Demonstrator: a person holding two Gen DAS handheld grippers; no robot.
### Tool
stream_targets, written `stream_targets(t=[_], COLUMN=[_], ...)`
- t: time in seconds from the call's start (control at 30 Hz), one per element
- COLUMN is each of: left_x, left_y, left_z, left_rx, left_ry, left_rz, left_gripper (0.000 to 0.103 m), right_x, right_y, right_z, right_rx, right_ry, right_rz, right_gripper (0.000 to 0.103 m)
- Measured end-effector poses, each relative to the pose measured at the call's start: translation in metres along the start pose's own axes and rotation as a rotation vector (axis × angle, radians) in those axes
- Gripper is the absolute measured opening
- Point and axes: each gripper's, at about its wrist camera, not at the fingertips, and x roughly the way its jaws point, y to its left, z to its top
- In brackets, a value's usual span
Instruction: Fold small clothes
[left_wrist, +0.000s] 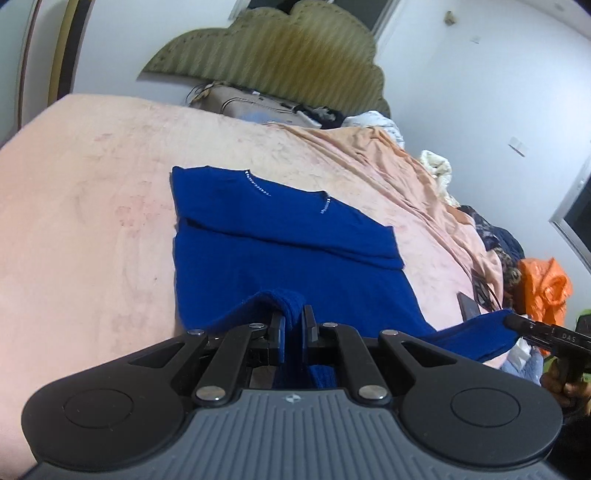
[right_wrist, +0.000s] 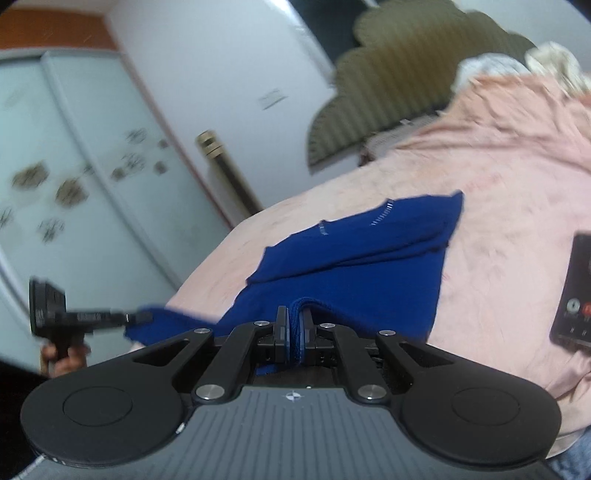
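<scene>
On the left of the left wrist view lies the wide pink bedspread (left_wrist: 92, 206), bare but for faint reddish marks. Toward the middle, the blue top (left_wrist: 280, 236) is spread on it, neckline with its small pale stitching at the far end and a fold running across the chest. Its near hem rises off the bed into the left gripper (left_wrist: 293, 325), whose fingers are pinched shut on a bunched ridge of the blue knit. Behind the bed stands a green scalloped headboard (left_wrist: 280, 51). Further right, the other corner of the hem is lifted and clamped by the right gripper (left_wrist: 515, 322); a hand below it is partly visible at the frame edge. Beyond it sit an orange bag (left_wrist: 546, 284) and a heap of mixed clothes, too jumbled to tell apart.

In the right wrist view, a pale wardrobe door (right_wrist: 74, 155) with floral marks fills the left. The left gripper (right_wrist: 142, 317) reaches in from there, gripping the hem corner. At centre the right gripper (right_wrist: 294, 332) is closed tight on folded blue fabric. A dark phone (right_wrist: 576, 291) lies on the bedspread at the right edge, apart from the top.
</scene>
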Motion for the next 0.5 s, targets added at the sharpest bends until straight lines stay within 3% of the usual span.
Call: stream_targets(t=[0.27, 0.5], left_x=[0.044, 0.120], left_y=[0.004, 0.012], left_z=[0.070, 0.141], left_rx=[-0.077, -0.069], left_ry=[-0.051, -0.045], left_rz=[0.016, 0.089], left_gripper=[0.007, 0.007], right_x=[0.054, 0.130], right_y=[-0.045, -0.090], right_z=[0.039, 0.080], right_rx=[0.218, 0.333], right_ry=[-0.128, -0.191], right_rz=[0.013, -0.036], right_gripper=[0.009, 0.009])
